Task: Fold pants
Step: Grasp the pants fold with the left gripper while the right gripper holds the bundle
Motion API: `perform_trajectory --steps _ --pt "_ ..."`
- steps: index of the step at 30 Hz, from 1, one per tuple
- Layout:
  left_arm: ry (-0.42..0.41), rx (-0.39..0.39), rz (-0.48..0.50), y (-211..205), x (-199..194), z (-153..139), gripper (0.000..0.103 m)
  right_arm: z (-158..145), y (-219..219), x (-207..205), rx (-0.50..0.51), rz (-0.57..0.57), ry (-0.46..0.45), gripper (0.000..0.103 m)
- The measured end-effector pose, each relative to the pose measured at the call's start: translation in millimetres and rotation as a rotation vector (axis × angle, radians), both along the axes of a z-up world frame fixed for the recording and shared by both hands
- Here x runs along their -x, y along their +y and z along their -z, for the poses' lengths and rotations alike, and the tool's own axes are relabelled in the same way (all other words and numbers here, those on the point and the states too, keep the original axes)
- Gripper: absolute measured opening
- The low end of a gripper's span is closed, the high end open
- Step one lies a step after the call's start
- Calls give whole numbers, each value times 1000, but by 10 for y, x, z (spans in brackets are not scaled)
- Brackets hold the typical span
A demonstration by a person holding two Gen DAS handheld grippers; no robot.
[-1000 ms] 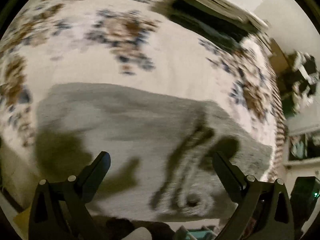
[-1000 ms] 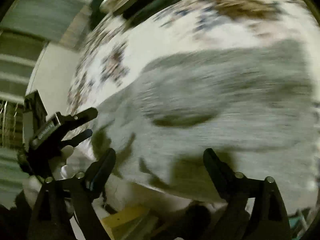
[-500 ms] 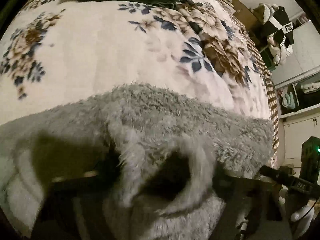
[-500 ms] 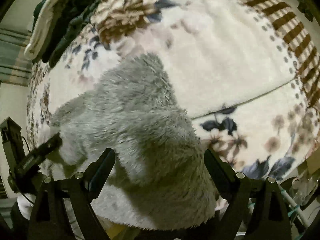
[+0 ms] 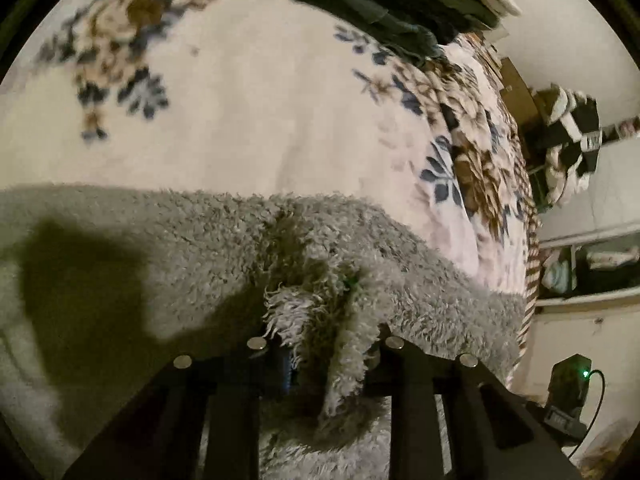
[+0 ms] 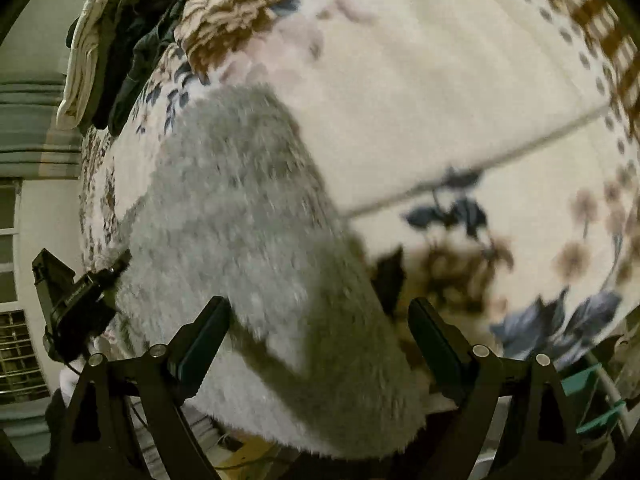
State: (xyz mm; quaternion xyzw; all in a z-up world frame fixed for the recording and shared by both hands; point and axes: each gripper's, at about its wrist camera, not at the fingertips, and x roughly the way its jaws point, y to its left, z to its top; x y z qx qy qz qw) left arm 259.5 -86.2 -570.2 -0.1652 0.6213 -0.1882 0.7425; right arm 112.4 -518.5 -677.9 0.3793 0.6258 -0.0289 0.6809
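Observation:
The grey fluffy pants (image 5: 168, 248) lie across the near part of a floral bedspread (image 5: 260, 112). My left gripper (image 5: 324, 344) is shut on a raised fold of the pants at their near edge; fleece bunches up between the fingers and hangs over them. In the right wrist view the pants (image 6: 240, 240) run away from me toward the upper left. My right gripper (image 6: 318, 320) is open, its jaws wide apart just above the near end of the pants, holding nothing. The left gripper (image 6: 116, 270) shows at the pants' left edge.
A pile of dark and white clothes (image 5: 400, 4) lies at the far side of the bed, also in the right wrist view (image 6: 116, 44). The bed's right edge (image 5: 532, 248) drops to shelves and clutter. A window (image 6: 16, 320) is at the left.
My left gripper has closed on a fold of the pants after being open above them. My right gripper has swung toward the pants' near end and stays open.

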Motion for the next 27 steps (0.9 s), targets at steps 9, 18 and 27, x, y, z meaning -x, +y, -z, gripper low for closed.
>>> perform_trajectory --steps 9,18,27 --pt "-58 -76 -7 53 68 -631 35 243 59 370 -32 -3 27 27" --pt "-6 101 324 -1554 -243 -932 59 284 -124 670 -160 94 43 42" --pt "144 -184 793 -3111 157 127 38 421 -300 671 -222 98 71 47"
